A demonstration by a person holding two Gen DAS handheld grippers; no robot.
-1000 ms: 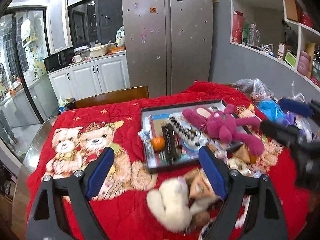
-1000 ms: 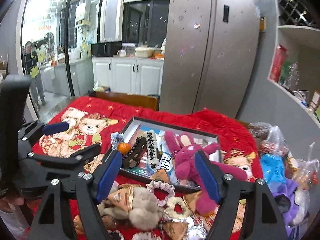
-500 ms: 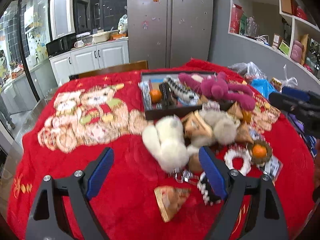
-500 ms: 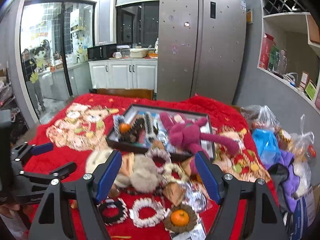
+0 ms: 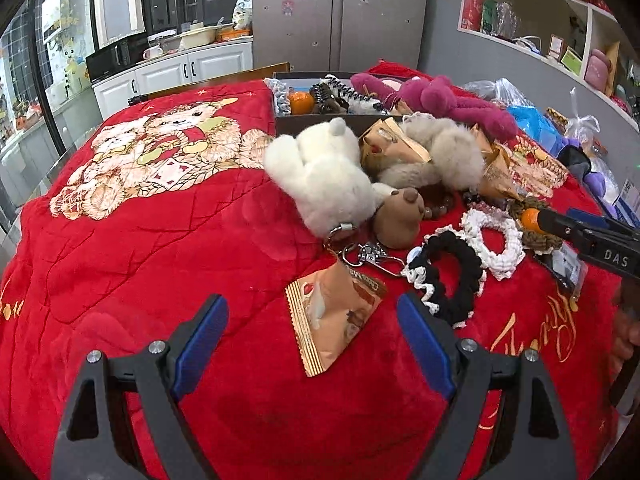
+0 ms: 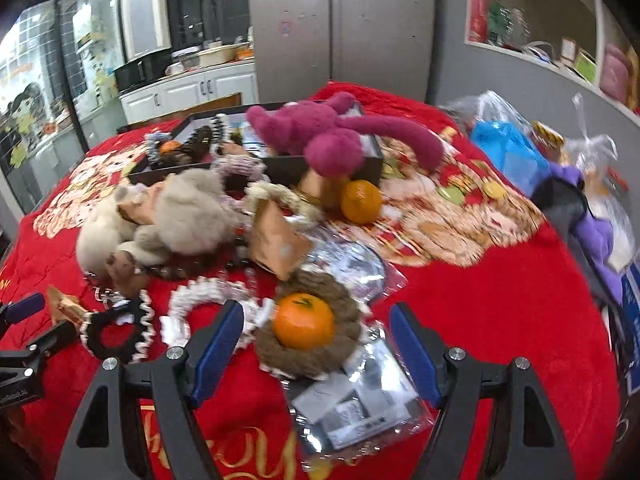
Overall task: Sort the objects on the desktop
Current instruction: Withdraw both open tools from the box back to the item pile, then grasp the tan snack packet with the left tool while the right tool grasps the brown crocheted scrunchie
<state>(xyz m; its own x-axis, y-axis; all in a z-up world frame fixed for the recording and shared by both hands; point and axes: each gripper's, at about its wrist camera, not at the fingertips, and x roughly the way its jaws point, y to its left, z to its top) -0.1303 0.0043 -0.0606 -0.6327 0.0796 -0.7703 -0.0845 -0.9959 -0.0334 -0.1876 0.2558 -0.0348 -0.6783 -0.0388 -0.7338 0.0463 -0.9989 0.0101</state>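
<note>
Sorting has barely begun, judging by the layout: the dark rectangular tray [image 5: 320,122] at the far side of the bench already holds a small orange [image 5: 301,103], some dark hair clips and part of a magenta plush rabbit [image 5: 436,98], while most of the clutter lies loose on the red fleece blanket with a teddy-bear print [image 5: 160,216]

The left tongs [image 5: 312,332] stand wide and empty, with a tan triangular snack packet [image 5: 334,316] lying on the blanket between the blue pads. The right tongs [image 6: 316,340] are equally wide and hold nothing; they frame a bright orange sitting in a brown knitted ring [image 6: 304,320], which rests partly on a clear plastic sleeve of printed cards [image 6: 360,412]

Left to sort, as far as can be seen: a white fluffy plush with a metal key clasp [image 5: 324,176], a beige furry plush [image 5: 444,152], a brown rounded figure [image 5: 400,216], a black scrunchie with white trim [image 5: 448,276], a white frilled scrunchie [image 5: 496,240], further tan packets and a second loose orange [image 6: 360,200] near the tray

The pile is tight, so keychain and scrunchies may snag when a neighbour is lifted, and the slick sleeve could slide under the knitted ring. Plastic bags [image 6: 508,148] crowd the right edge
</note>
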